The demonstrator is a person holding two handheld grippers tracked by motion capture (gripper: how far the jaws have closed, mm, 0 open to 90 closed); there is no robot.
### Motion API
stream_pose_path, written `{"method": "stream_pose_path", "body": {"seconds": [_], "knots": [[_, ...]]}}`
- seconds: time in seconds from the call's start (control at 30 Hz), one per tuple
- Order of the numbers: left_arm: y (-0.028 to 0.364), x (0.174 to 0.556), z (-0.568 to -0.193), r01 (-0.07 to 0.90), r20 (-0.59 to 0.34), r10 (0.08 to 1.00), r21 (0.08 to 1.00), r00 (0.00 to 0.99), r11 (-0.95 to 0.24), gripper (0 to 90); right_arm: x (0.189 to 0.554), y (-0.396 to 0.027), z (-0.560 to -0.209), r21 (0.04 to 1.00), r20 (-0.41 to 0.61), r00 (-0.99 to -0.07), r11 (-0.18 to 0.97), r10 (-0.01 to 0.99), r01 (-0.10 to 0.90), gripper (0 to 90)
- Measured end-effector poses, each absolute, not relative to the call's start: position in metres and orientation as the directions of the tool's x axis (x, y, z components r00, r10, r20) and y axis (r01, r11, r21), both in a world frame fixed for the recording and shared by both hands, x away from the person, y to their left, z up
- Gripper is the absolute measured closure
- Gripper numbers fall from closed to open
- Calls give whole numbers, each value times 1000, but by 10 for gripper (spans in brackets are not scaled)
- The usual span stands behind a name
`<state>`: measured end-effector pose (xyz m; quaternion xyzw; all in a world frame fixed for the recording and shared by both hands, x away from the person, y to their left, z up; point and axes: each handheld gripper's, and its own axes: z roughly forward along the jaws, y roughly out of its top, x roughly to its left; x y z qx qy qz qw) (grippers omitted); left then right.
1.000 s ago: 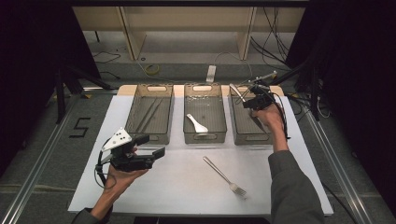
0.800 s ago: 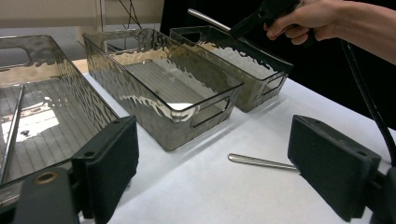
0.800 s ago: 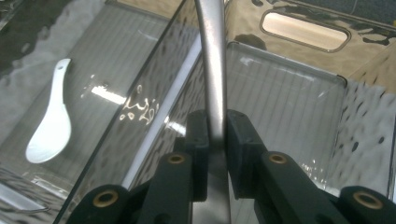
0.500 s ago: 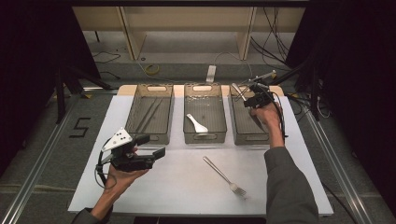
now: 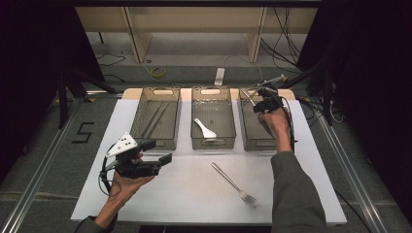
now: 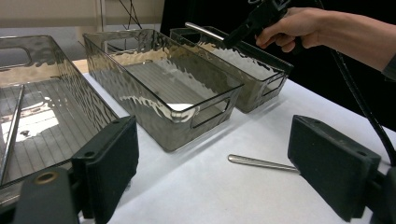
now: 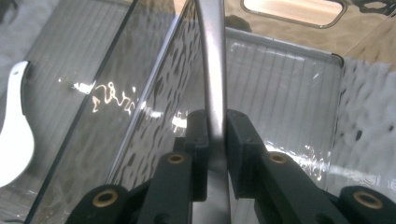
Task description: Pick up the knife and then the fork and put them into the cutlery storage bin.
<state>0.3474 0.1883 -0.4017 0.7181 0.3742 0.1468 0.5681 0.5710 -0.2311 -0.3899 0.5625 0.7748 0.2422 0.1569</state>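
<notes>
My right gripper [image 5: 260, 99] hangs over the far end of the right bin [image 5: 257, 144], shut on the handle of a silver metal utensil [image 7: 212, 70] that points away from the jaws into the bin. The left gripper view shows that utensil [image 6: 205, 31] sticking out over the bin's rim. My left gripper [image 5: 158, 151] is held open and empty above the white table near the left bin [image 5: 156, 141]. A metal fork [image 5: 233, 183] lies on the table in front of the bins; its handle [image 6: 261, 163] shows between my left jaws, farther off.
A white spoon [image 5: 205, 128] lies in the middle bin [image 5: 214, 141]. Thin metal rods [image 5: 154, 118] lie in the left bin. The three clear smoky bins stand side by side at the back of the white table top [image 5: 184, 194]. Cables trail right of the table.
Almost nothing: the right forearm shifts slightly while its gripper stays over the right bin with the utensil. The left gripper has not moved.
</notes>
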Motion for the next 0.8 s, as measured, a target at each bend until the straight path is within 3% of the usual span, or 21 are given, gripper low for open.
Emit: {"method": "stream_pose_path", "body": {"seconds": [0.5,0.57,0.63,0.8], "knots": [[187,347,-402,375,-218,701,924,679,-76,160,579,-228,-396,546,12,-287,235,958,804,801],[187,347,-402,375,-219,701,924,678,-74,160,579,-228,-397,561,22,-268,210,963,801,774],[187,347,-402,375,-219,702,924,678,-74,160,579,-228,-396,575,52,-267,189,962,796,685],[187,347,-402,374,-217,702,924,678,-76,160,574,-226,-386,596,70,-297,198,952,778,652]]}}
